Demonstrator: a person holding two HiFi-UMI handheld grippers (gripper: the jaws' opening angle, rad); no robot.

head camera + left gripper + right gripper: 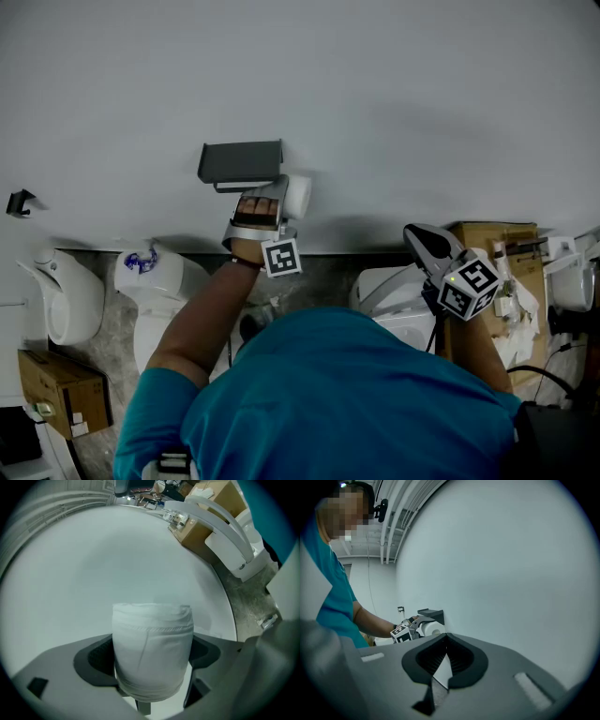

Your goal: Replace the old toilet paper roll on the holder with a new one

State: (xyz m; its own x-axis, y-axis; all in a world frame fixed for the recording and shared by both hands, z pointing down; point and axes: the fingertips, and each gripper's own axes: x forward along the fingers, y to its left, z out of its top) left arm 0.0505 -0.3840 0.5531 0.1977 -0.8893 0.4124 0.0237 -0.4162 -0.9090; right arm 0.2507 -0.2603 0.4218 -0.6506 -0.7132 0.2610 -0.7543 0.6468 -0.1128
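Observation:
A dark grey holder (241, 161) is fixed to the white wall. Just below its right end is a white toilet paper roll (298, 194), and my left gripper (274, 195) is shut on it. In the left gripper view the roll (152, 651) fills the gap between the jaws, with both pads against its sides and the wall close behind it. My right gripper (422, 237) hangs off to the right, away from the holder, shut with nothing in it. In the right gripper view its tips (446, 637) meet, and the holder (431, 615) and the roll (433, 630) show far off.
Below the wall, white toilets (157, 281) (394, 291) and a white urinal (66, 298) stand on the speckled floor. A cardboard box (495, 246) sits at the right and another (56, 394) at the lower left. A small black fitting (19, 202) sticks out of the wall at the left.

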